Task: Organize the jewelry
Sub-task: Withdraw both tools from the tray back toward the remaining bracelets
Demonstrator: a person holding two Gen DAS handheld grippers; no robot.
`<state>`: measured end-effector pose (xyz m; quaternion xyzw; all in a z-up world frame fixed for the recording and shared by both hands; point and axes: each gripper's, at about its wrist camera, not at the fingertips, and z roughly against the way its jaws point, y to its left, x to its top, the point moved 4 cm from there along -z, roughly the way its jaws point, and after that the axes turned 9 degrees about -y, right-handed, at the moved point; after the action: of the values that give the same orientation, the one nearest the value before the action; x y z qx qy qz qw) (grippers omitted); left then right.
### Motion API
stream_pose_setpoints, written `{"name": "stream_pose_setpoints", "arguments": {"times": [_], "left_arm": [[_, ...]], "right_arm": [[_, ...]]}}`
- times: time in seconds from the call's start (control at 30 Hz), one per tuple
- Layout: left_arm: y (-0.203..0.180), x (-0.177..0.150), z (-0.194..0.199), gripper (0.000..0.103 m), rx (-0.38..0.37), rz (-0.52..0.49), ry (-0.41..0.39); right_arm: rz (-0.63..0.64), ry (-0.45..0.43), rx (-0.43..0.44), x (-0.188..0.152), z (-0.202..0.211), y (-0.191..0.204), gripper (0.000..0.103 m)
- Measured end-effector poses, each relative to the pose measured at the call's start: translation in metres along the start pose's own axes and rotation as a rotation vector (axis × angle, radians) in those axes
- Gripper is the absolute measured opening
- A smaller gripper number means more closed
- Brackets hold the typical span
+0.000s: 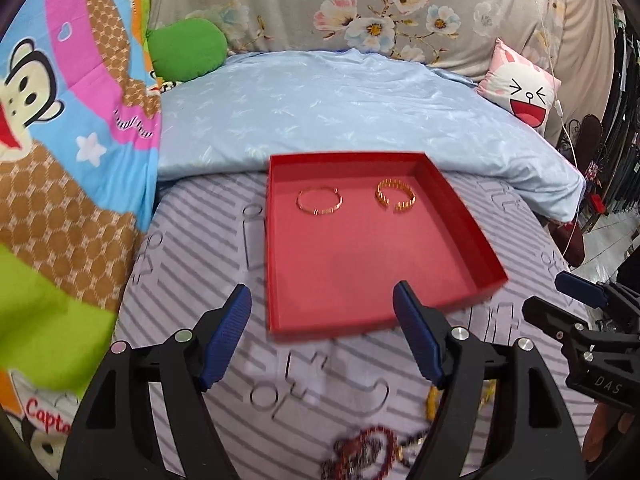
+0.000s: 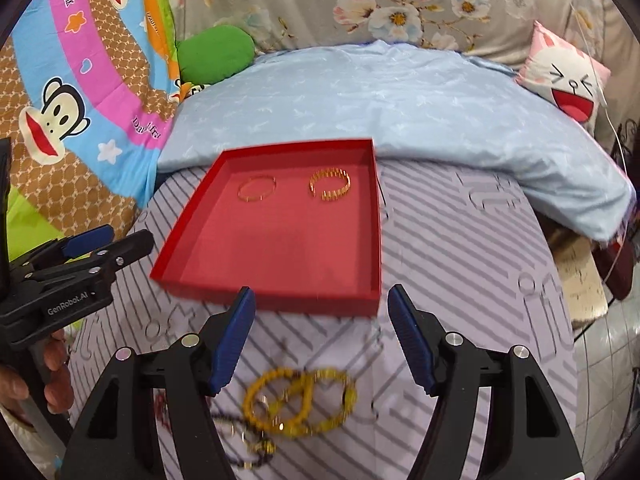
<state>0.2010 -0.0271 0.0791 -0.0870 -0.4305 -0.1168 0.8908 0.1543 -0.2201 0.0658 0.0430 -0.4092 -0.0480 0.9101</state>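
Observation:
A shallow red box (image 1: 472, 224) (image 2: 188, 228) lies on the striped bed sheet. Inside it, near the far side, lie a thin gold bangle (image 1: 319, 201) (image 2: 257, 189) and a ridged gold cuff (image 1: 395, 196) (image 2: 330, 185), side by side. My left gripper (image 1: 322, 300) hovers open over the box's near edge, nothing between its fingers. My right gripper (image 2: 320, 300) hovers open just in front of the box, empty. Yellow bead bracelets (image 2: 298, 404) lie on the sheet below the right gripper. Dark red beads (image 1: 368, 452) lie below the left gripper.
A folded light blue quilt (image 1: 340, 100) (image 2: 380, 96) lies behind the box. A cartoon monkey blanket (image 1: 60, 120) rises at the left, with a green cushion (image 2: 216, 54) and a pink cartoon pillow (image 1: 524, 88) at the back. A hand (image 2: 52, 376) holds the left gripper's handle.

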Motion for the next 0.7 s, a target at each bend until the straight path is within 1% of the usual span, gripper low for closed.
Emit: {"name": "stream_pose_setpoints", "arguments": {"times": [0.1,0.13,0.23,0.33,0.43,0.53,0.7], "left_arm": [[0.003,-0.024,0.010,0.070,-0.007,0.025,0.026],[0.004,-0.037,0.014,0.070,-0.006,0.033,0.042],[0.004,-0.064,0.019,0.070,0.012,0.031,0.070],[0.002,-0.086,0.022,0.070,0.025,0.030,0.089],[0.001,-0.106,0.024,0.069,0.022,0.058,0.117],[-0.001,-0.119,0.024,0.069,0.026,0.066,0.130],[-0.006,-0.128,0.029,0.069,0.031,0.065,0.123]], "right_arm": [[-0.021,0.018,-0.007,-0.023,0.008,-0.003,0.066],[-0.021,0.025,-0.016,-0.033,0.010,-0.004,0.066],[-0.023,0.048,-0.028,-0.053,0.012,-0.006,0.066],[-0.034,0.074,-0.030,-0.073,0.015,-0.009,0.066],[-0.044,0.096,-0.031,-0.088,0.017,-0.011,0.066],[-0.043,0.111,-0.035,-0.100,0.019,-0.010,0.066],[-0.040,0.115,-0.038,-0.114,0.020,-0.009,0.066]]}}
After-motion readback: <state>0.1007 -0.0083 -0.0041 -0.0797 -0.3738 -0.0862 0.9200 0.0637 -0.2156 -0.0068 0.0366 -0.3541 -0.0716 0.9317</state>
